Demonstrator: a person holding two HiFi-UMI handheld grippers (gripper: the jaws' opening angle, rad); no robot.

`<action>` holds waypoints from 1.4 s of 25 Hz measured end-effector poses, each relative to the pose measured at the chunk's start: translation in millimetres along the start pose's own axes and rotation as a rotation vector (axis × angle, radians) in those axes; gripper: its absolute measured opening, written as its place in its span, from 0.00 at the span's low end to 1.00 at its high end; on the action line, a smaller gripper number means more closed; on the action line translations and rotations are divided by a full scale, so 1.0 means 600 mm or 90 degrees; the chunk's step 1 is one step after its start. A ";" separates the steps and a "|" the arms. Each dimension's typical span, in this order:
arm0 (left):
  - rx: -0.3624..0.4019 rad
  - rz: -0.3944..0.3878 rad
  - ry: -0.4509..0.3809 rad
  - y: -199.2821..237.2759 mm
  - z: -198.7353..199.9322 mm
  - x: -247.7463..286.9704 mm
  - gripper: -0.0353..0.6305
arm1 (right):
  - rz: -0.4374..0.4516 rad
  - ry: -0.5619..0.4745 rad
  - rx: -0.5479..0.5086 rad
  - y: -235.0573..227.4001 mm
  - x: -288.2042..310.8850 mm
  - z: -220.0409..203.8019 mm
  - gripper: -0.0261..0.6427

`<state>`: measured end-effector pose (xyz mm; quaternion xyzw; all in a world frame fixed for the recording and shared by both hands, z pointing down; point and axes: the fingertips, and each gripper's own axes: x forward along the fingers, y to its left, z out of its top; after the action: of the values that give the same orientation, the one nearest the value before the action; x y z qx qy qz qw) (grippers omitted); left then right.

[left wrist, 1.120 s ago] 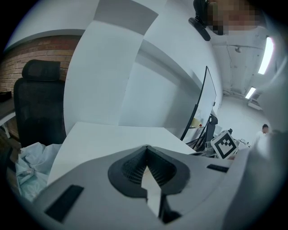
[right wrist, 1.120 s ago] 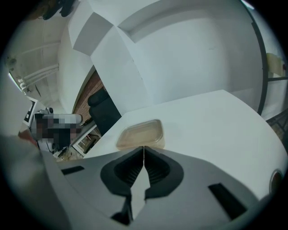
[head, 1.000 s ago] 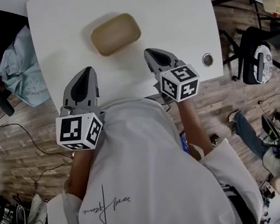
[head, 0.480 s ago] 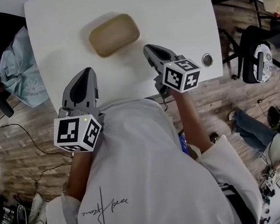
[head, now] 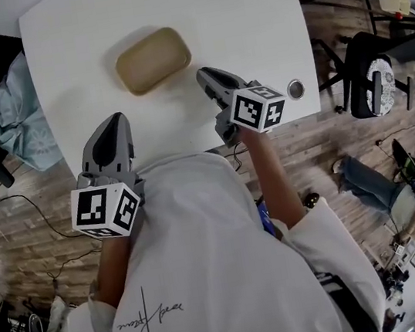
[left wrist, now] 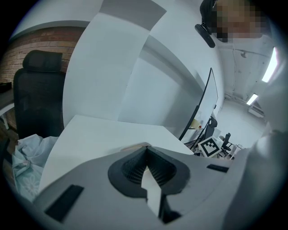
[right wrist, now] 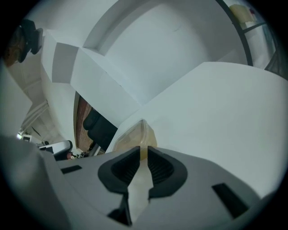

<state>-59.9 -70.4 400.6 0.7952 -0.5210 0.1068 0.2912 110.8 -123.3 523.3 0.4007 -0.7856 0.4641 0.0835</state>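
While the left gripper (head: 113,123) stays at the near left edge of the white table (head: 246,14), its fingers pressed together on nothing, the container (head: 152,59) now sits just ahead of the right gripper (head: 203,74). That gripper has moved closer, and its fingers, shut a second ago, stand slightly apart and empty. The container is tan and translucent, a rounded rectangle lying flat on the table's left half, between the two grippers.
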 end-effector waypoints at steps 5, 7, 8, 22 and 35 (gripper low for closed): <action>-0.003 -0.005 0.002 0.000 0.002 0.003 0.06 | 0.041 -0.009 0.071 -0.002 0.008 -0.002 0.18; -0.004 -0.005 0.004 0.001 0.002 0.004 0.06 | 0.044 -0.008 0.085 -0.008 0.011 -0.004 0.18; -0.004 -0.004 0.005 0.002 0.001 0.005 0.06 | 0.045 -0.007 0.092 -0.011 0.013 -0.004 0.18; -0.013 0.003 0.021 0.014 -0.003 0.009 0.06 | 0.147 -0.041 0.279 -0.016 0.027 0.005 0.19; -0.021 0.009 0.017 0.021 -0.004 0.004 0.06 | 0.207 -0.059 0.375 -0.023 0.034 0.000 0.17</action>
<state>-69.5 -74.5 407.9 0.7853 -0.5240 0.1111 0.3103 107.2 -138.2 542.8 0.2978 -0.6742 0.6598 -0.1465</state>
